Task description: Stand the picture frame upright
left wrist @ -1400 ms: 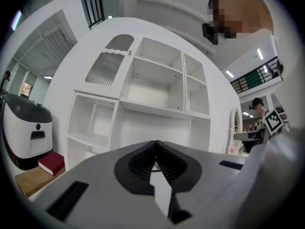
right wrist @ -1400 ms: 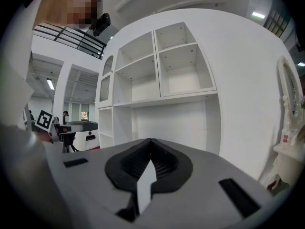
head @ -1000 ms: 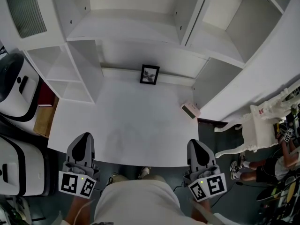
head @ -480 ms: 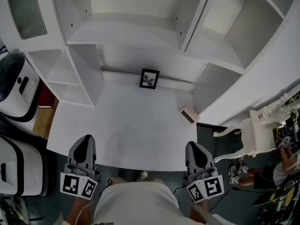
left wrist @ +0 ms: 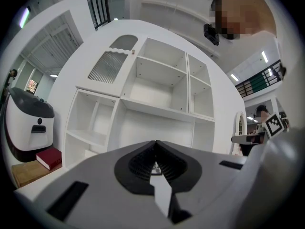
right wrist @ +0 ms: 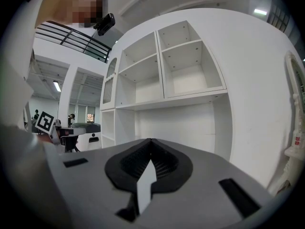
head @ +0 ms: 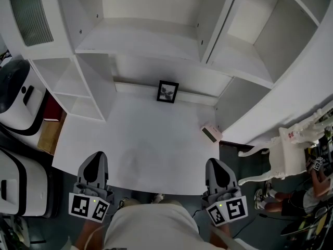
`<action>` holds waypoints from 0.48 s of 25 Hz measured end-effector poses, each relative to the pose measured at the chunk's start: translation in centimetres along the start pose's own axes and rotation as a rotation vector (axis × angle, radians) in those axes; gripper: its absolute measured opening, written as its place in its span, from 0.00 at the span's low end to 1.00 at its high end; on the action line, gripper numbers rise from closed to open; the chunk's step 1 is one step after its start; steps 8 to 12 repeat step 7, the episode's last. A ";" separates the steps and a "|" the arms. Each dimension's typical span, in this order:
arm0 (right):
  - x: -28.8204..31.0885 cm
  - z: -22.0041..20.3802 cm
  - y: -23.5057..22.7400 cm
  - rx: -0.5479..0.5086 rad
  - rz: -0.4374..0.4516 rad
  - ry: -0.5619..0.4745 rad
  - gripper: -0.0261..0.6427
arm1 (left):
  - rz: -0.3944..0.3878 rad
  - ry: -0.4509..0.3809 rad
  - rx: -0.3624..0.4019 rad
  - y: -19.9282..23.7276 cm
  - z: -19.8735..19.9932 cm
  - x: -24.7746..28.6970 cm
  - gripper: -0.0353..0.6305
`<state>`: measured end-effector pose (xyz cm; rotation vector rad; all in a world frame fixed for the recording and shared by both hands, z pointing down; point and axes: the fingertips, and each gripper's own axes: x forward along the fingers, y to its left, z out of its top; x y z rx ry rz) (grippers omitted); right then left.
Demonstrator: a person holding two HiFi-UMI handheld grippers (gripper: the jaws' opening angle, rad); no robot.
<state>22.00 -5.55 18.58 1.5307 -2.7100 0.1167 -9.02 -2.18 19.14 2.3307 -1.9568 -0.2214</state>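
Observation:
A small black picture frame [head: 167, 91] stands at the far edge of the white desk [head: 140, 139], against the back panel of the shelf unit. Through the slit of the left gripper's jaws a sliver of the picture frame [left wrist: 154, 167] shows far ahead. My left gripper [head: 94, 164] hovers at the desk's near edge on the left, shut and empty. My right gripper [head: 217, 168] is at the near edge on the right, also shut with nothing in it. Both grippers [left wrist: 156, 144] [right wrist: 150, 141] point level toward the shelves, far from the frame.
A small white box-like device [head: 210, 134] lies at the desk's right side. White shelf compartments [head: 145, 38] rise behind and left of the desk. White machines [head: 15, 95] and a red book [head: 52, 108] sit at the left; a white ornate chair [head: 289, 150] is at the right.
The head view has shifted slightly, so the frame and desk sit a little lower in the picture. Both grippers stay shut at the near edge.

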 end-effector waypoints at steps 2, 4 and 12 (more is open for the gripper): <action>0.2 -0.1 -0.1 0.002 0.004 -0.001 0.05 | 0.004 0.001 0.000 0.0 -0.1 0.1 0.08; 0.4 -0.1 -0.2 0.002 0.007 0.000 0.05 | 0.007 0.001 -0.001 0.0 -0.1 0.2 0.08; 0.6 -0.2 -0.4 0.003 0.010 0.000 0.05 | 0.010 0.001 0.000 0.0 -0.1 0.5 0.08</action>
